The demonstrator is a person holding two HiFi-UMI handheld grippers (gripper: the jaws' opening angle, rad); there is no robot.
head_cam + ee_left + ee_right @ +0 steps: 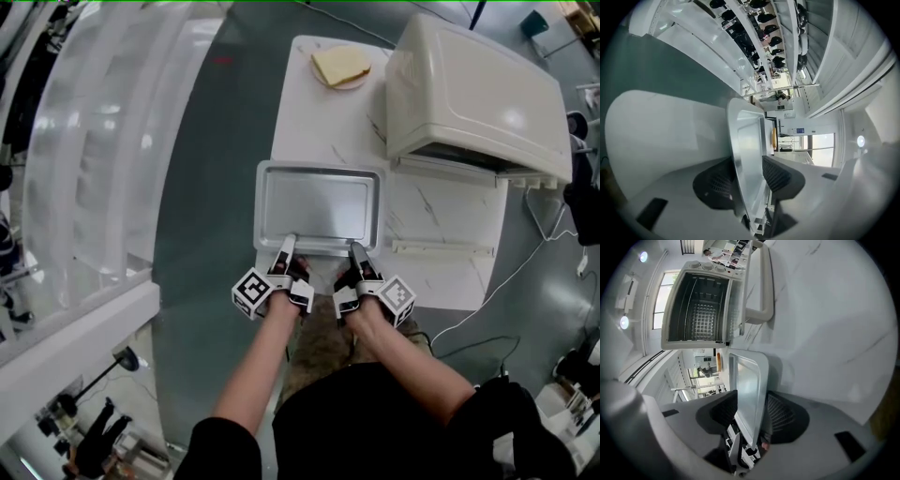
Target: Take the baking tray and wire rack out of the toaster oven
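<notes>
Surface: white marble-pattern table (323, 127) on a grey-green floor (202, 197).

The empty baking tray (319, 204) lies level at the table's near part, outside the toaster oven (469, 84). Its 9 o'clock rim reaches just past the table's edge.

The oven is cream-coloured and sits at 2 o'clock from the tray. Its door (441, 211) is folded down flat, with the handle (442, 248) at the near edge. The right gripper view looks into the open cavity, where a grid pattern shows at the back. It cannot be told whether that is the wire rack.

A slice of bread (340, 66) on a small plate sits at 12 o'clock from the tray, near the far table edge.

The left gripper (287, 242) and right gripper (356, 248) are side by side at the tray's 6 o'clock rim. On each, the jaws are spread with the rim standing between the pads, and the pads are not clamped on it.

Room: white racking (94, 141) runs along 9 o'clock. A white cable (525, 272) trails on the floor at 4 o'clock. The left gripper view shows shelving and a bright window beyond.
</notes>
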